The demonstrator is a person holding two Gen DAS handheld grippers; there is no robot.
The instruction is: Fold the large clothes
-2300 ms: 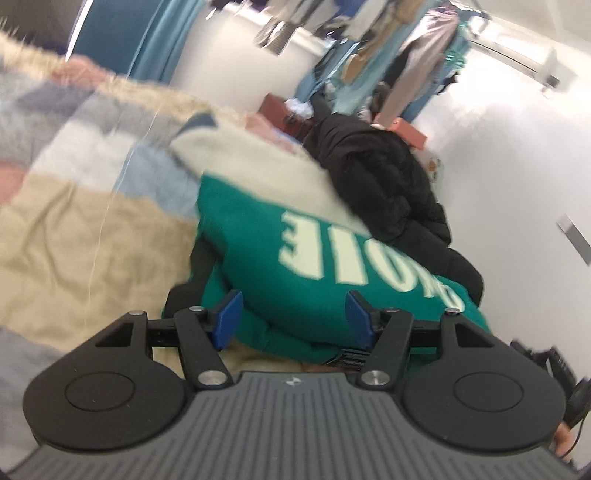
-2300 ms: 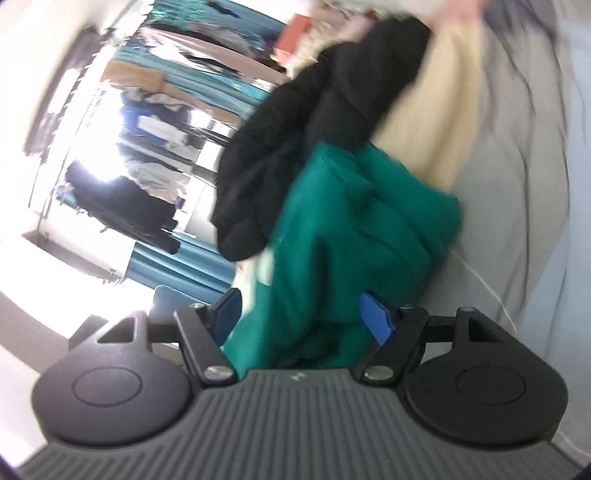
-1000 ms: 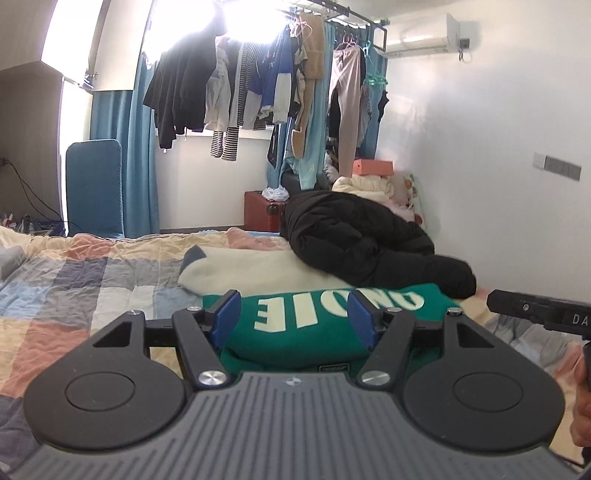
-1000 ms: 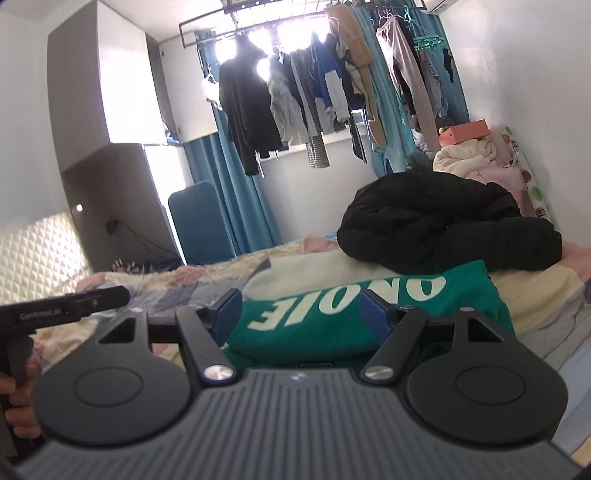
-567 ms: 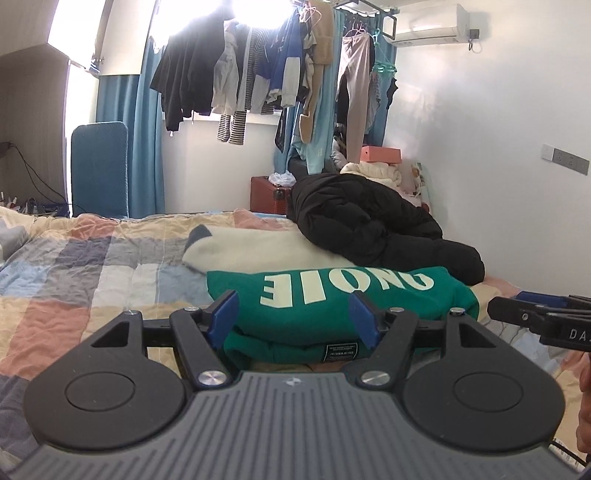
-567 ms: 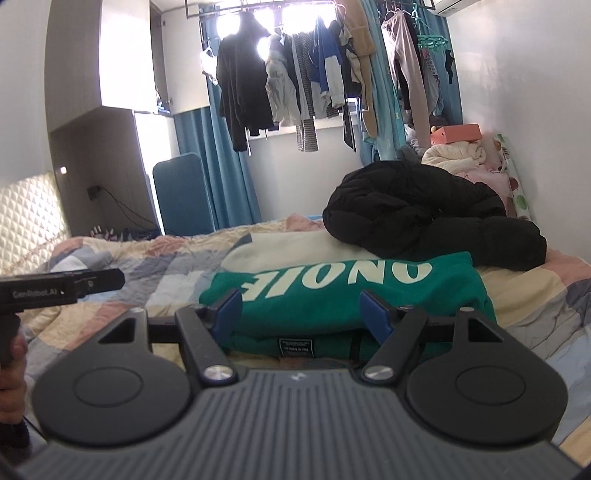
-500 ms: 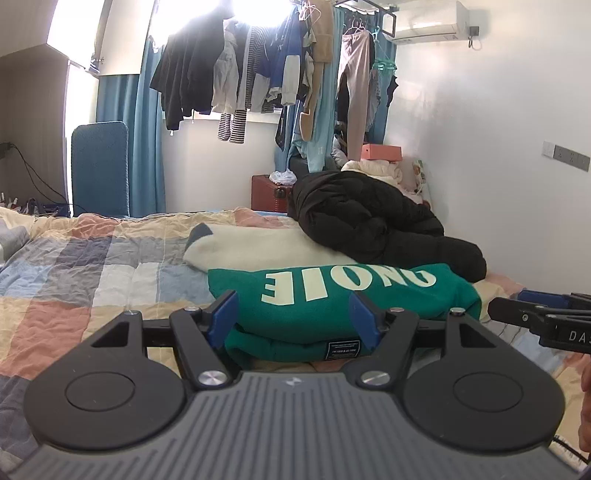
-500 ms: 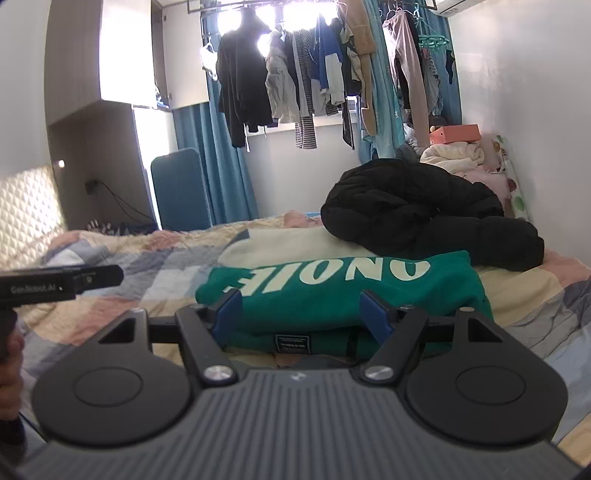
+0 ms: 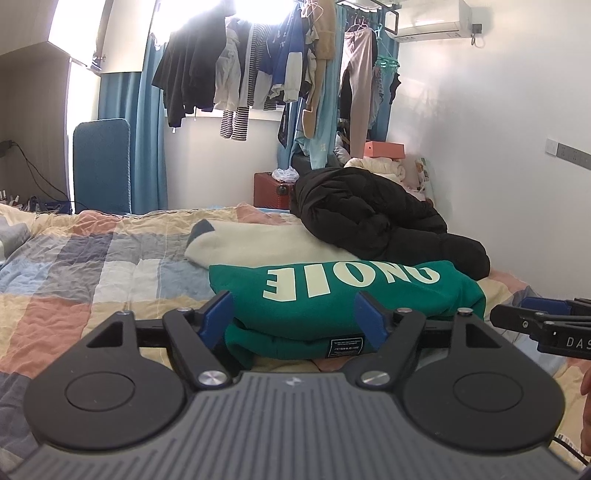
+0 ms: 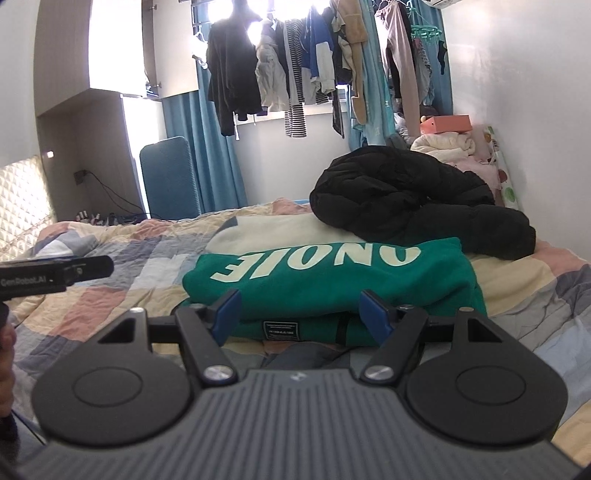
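Only left cam shows aircon (image 9: 428, 22); both jaws wide, left just opened more, green sweatshirt (image 9: 343, 295) unheld.

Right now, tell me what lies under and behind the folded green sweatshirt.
The green sweatshirt rests on the patchwork quilt. Behind it lies a cream garment, with a black puffer jacket farther back, partly on the cream one. How far the cream garment runs beneath the sweatshirt is hidden.

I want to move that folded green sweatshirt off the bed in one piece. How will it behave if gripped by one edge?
The green sweatshirt is soft, stacked layers, so it will probably sag and unfold. Its thick fabric looks moderately heavy. Lying on the checked quilt, it should drag rather than slide.
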